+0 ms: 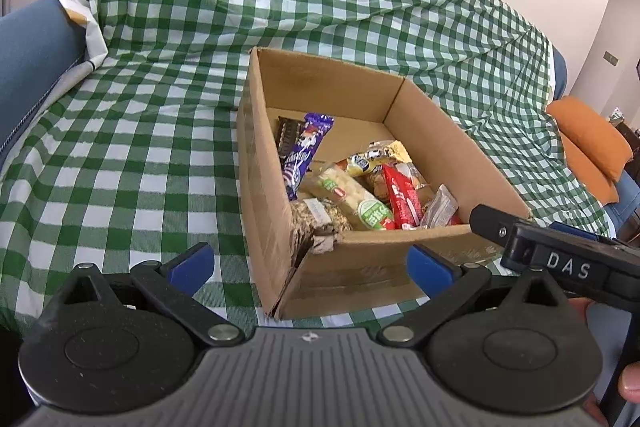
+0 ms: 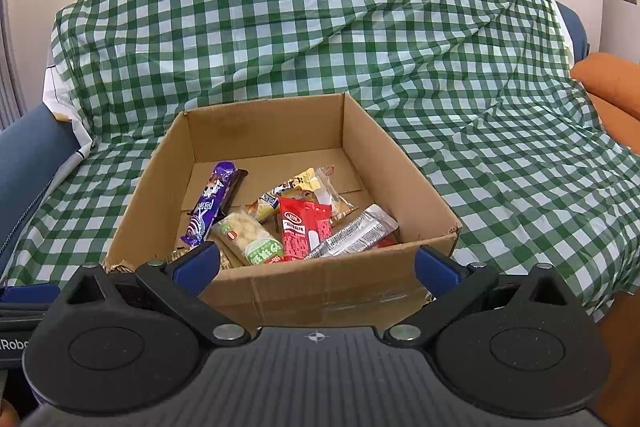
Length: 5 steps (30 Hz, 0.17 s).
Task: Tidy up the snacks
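An open cardboard box [image 1: 432, 131] stands on a green checked cloth; it also shows in the right wrist view [image 2: 264, 131]. Inside lie several snack packs: a purple bar [image 1: 300, 155] [image 2: 210, 205], a red pack [image 1: 402, 199] [image 2: 300, 229], a pale cracker pack with a green label [image 1: 352, 197] [image 2: 250, 237], a yellow pack [image 2: 296, 189] and a silver wrapper [image 2: 354, 233]. My left gripper [image 1: 310, 265] is open and empty in front of the box's torn near corner. My right gripper [image 2: 318, 267] is open and empty just before the box's near wall.
The checked cloth [image 1: 120, 167] covers a blue sofa [image 1: 28, 47], seat and backrest. An orange cushion [image 1: 592, 147] lies at the right, also in the right wrist view [image 2: 612, 83]. The right gripper's body [image 1: 560, 255] shows in the left wrist view beside the box.
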Available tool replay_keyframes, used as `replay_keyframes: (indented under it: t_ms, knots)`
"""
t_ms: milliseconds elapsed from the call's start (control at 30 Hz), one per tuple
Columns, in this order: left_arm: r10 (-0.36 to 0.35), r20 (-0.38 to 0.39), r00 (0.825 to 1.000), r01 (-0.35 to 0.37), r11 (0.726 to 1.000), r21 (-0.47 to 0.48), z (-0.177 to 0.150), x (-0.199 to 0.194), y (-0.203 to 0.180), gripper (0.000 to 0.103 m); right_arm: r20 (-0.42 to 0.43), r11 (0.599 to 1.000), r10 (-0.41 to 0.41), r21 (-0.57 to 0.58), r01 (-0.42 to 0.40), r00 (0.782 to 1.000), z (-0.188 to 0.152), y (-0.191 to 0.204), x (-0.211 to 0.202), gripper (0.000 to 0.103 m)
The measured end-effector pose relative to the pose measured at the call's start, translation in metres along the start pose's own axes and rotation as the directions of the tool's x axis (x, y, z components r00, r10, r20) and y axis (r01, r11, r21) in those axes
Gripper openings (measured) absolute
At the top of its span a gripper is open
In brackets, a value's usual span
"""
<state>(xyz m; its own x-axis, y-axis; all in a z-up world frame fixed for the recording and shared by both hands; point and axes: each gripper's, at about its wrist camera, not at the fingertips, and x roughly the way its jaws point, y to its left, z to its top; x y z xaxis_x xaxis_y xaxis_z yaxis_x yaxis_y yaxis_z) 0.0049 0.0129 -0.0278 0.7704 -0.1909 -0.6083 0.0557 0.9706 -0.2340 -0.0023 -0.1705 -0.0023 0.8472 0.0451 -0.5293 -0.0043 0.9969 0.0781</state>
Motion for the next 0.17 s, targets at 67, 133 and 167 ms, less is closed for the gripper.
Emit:
replay_keyframes:
  t_ms: [67,133,167]
  knots:
    - [-0.009,0.016,1.000,0.009,1.000,0.012,0.0033,-0.0010,-0.0006,0.103,0.004,1.000,-0.004,-0.006,0.004,1.000,0.0004,0.0008,-0.0004,0.102]
    - [-0.022,0.027,0.999,0.022,0.999,0.036,0.0074,-0.0018,-0.0021,0.103,0.017,1.000,-0.002,-0.003,0.002,1.000,0.0014,-0.0001,-0.0024,0.102]
    - [-0.022,0.030,0.999,0.021,0.998,0.054,0.0095,-0.0023,-0.0039,0.103,0.022,1.000,0.004,0.003,-0.004,1.000,0.0026,-0.0013,-0.0031,0.102]
